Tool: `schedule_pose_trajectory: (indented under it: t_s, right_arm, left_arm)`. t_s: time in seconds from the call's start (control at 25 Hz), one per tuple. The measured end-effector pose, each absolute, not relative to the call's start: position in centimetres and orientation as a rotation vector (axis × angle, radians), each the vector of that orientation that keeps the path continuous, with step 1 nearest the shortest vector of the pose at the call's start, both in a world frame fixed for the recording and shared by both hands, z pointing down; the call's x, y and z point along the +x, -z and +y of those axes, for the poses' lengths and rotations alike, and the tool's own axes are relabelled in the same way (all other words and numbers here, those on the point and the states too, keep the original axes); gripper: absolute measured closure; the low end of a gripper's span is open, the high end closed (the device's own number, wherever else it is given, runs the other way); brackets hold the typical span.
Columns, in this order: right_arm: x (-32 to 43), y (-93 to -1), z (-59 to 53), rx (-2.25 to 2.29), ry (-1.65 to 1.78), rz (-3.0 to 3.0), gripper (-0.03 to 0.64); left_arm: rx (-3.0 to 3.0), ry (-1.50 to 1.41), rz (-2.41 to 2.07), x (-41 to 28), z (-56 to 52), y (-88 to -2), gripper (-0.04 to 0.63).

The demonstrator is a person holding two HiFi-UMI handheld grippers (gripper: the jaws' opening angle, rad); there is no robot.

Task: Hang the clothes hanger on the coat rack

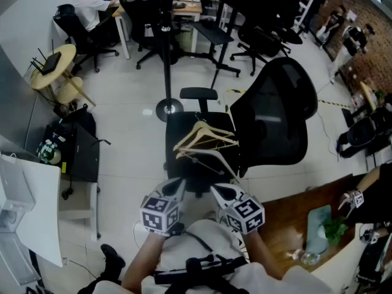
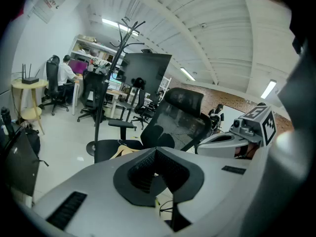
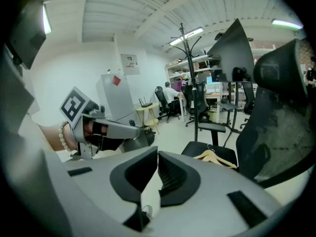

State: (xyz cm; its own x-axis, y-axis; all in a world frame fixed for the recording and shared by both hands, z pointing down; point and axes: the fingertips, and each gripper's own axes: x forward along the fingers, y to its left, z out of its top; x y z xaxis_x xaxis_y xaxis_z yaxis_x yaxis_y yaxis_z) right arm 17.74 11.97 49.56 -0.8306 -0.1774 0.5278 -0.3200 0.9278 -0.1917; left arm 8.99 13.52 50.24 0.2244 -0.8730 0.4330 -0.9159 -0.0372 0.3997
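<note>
1. The left claw [image 1: 176,185] is being held with its jaws pressed fully together, nothing being gripped between them, and it is being pointed down toward the office chair [image 1: 272,118].
2. The right claw [image 1: 219,192] is being held just beside the left one. Its jaws are drawn together to a thin slit, and it too is empty.
3. The clothes hangers [image 1: 205,141], made of wood, are being carried in a loose pile on the chair's black seat. They lie just ahead of both claws and are being touched by neither.
4. The coat rack [image 1: 166,54] is being supported by its round base on the floor [image 1: 135,139] beyond the chair, apart from the hangers. Its branching hooks are being shown in both gripper views.
5. A person [image 1: 89,5] is being seen seated in the far corner.
</note>
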Motion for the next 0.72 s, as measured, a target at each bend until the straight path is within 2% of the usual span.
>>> schedule_pose_trajectory:
  t_s: [0.44,0.72]
  right_arm:
    - [13.8,-50.1,13.9,0.441,-0.369,-2.537,0.603]
    - [15.8,-51.7,13.8,0.582,-0.446,-2.476,0.607]
  left_arm:
    - [1.949,-0.121,-1.537,5.6,15.0,-52.3,0.595]
    - [2.021,-0.269,-1.394,6.9,14.0,-55.9,0.595]
